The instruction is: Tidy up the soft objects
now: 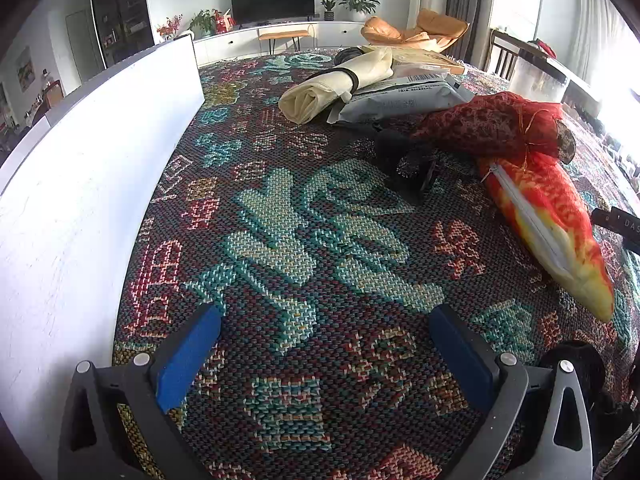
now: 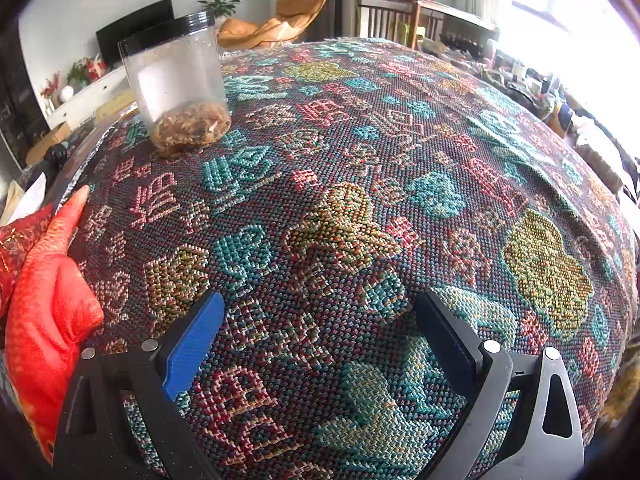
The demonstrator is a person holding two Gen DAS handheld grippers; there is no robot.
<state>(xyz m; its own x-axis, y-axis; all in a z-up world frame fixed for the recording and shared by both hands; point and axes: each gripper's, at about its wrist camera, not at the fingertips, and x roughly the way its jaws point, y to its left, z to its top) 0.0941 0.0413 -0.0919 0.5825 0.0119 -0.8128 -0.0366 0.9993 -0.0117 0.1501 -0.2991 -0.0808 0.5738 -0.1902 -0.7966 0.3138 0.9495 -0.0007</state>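
Both tongs gape empty; left tongs (image 1: 325,328) face the rolled cloth (image 1: 336,84), right tongs (image 2: 320,316) the jar (image 2: 178,80).

Red fish plush (image 2: 44,320) cut off at 9 o'clock edge, right view. Grey pouch (image 1: 400,100) label print too small to read.

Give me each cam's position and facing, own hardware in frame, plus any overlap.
Left wrist: low over the woven cloth, facing white bin wall, cream roll and fish plush; open left gripper shows.
Right wrist: low over the cloth, facing plastic jar; open right gripper shows.
Shared: cloth, fish plush.
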